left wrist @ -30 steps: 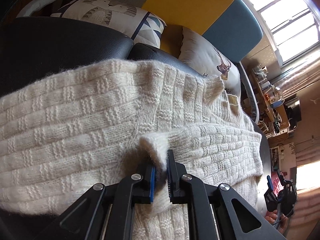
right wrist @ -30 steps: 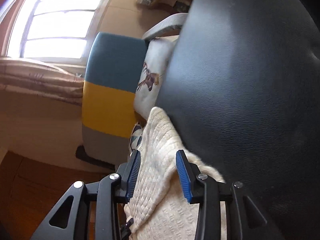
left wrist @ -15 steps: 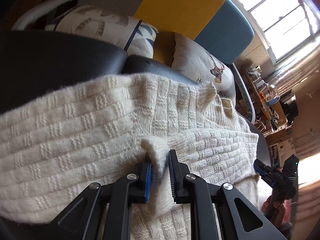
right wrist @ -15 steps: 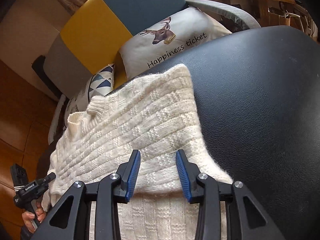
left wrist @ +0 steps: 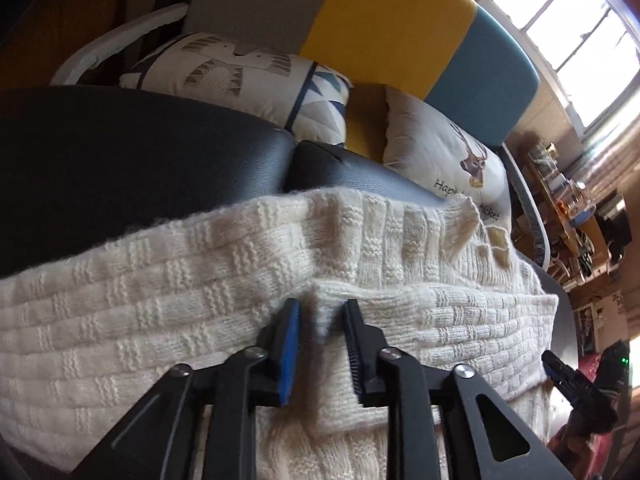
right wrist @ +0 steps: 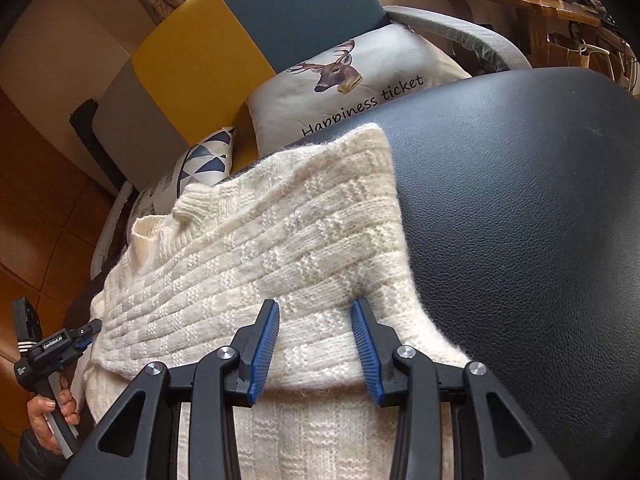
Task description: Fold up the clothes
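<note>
cream knitted sweater [left wrist: 168,304] lies folded on a black leather cushion [left wrist: 120,152], one layer doubled over another; its ribbed collar [right wrist: 188,204] sits toward the far edge in the right wrist view. left gripper [left wrist: 320,320]: jaws have just been opening, now parted, a raised fold of knit standing between them, pads not pressing it. right gripper [right wrist: 316,320]: jaws parted over the top layer near the sweater's right edge, tips at the knit, nothing pinched. a hand [right wrist: 52,412] holds the left gripper's handle at lower left of the right wrist view. behind the cushion: a deer-print pillow [right wrist: 352,92], a triangle-print pillow [left wrist: 256,76], a yellow and teal chair back [left wrist: 400,28], a bright window [left wrist: 568,24].
</note>
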`<action>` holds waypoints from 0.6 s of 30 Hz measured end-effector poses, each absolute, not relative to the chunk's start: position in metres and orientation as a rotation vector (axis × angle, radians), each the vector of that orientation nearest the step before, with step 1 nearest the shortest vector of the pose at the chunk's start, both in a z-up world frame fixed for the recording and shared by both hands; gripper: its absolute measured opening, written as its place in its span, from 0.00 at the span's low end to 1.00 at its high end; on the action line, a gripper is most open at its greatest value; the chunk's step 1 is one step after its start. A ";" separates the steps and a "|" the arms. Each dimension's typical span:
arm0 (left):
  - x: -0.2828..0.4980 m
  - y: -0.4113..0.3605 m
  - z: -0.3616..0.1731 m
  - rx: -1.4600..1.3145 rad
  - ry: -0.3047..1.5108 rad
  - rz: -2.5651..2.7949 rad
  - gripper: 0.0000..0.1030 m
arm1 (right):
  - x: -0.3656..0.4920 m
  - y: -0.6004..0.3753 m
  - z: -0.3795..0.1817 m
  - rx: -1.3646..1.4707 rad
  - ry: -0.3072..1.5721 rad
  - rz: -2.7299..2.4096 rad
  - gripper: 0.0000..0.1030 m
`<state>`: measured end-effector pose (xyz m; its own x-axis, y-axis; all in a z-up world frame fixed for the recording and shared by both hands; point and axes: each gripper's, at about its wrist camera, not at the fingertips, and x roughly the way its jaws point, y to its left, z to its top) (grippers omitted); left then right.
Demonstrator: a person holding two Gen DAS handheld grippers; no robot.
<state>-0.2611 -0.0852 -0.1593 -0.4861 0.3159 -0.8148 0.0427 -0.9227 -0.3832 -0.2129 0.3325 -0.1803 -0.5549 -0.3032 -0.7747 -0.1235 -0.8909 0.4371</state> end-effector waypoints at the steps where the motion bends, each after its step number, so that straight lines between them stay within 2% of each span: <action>1: -0.257 -0.089 -0.153 -1.479 -0.554 2.549 0.38 | -0.214 0.333 -0.178 1.433 -0.681 -2.583 0.37; 4: -0.244 -0.078 -0.136 -1.379 -0.523 2.524 0.40 | -0.216 0.337 -0.158 1.356 -0.645 -2.621 0.37; 6: -0.236 -0.068 -0.125 -1.313 -0.495 2.492 0.54 | -0.219 0.340 -0.143 1.276 -0.610 -2.667 0.37; 7: -0.232 -0.063 -0.120 -1.281 -0.482 2.475 0.56 | -0.225 0.341 -0.139 1.265 -0.600 -2.672 0.37; 12: -0.231 -0.028 -0.134 -1.315 -0.303 2.438 0.56 | -0.267 0.335 -0.138 1.310 -0.521 -2.674 0.37; 18: -0.221 -0.024 -0.164 -1.329 -0.163 2.447 0.55 | -0.306 0.341 -0.169 1.454 -0.486 -2.664 0.35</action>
